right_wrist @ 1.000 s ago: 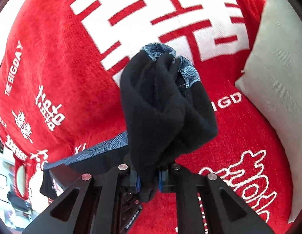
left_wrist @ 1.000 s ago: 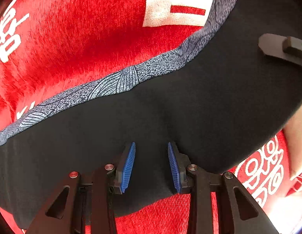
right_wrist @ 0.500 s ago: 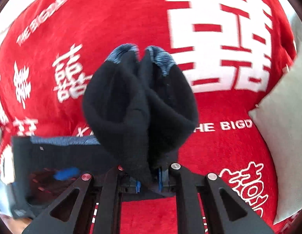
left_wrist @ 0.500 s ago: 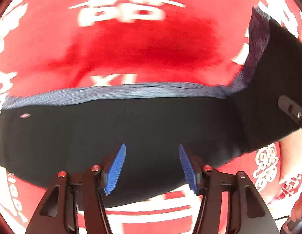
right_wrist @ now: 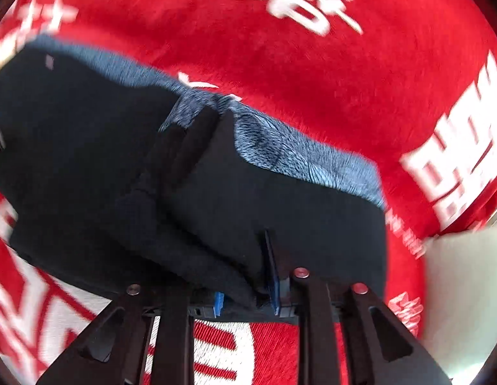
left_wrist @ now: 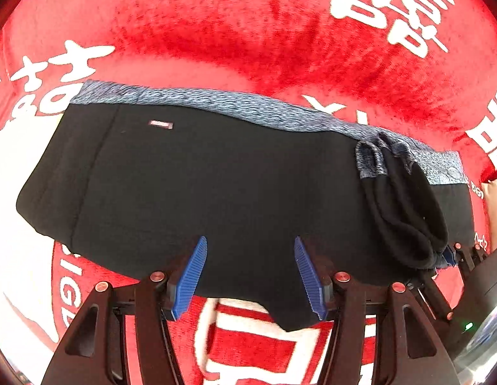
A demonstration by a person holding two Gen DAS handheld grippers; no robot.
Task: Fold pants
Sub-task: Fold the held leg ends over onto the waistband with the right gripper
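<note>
Black pants (left_wrist: 216, 176) with a blue-grey patterned band (left_wrist: 216, 102) along their far edge lie flat on a red blanket (left_wrist: 248, 32). My left gripper (left_wrist: 248, 276) hovers open over their near edge, with nothing between its blue pads (left_wrist: 190, 276). At the right, a bunched fold of the pants (left_wrist: 405, 208) rests on the flat layer and runs into my right gripper (left_wrist: 450, 255). The right wrist view is blurred. There, the fold (right_wrist: 184, 208) still fills the gap of my right gripper (right_wrist: 245, 288), whose jaws are opening.
The red blanket (right_wrist: 312, 64) with large white characters covers the whole surface around the pants. A pale cushion (right_wrist: 457, 288) lies at the right edge, close to the pants' right end.
My left gripper opened wider and slid sideways along the pants. My right gripper brought the bunched fold down from the air onto the flat pants, and its pads now stand further apart.
</note>
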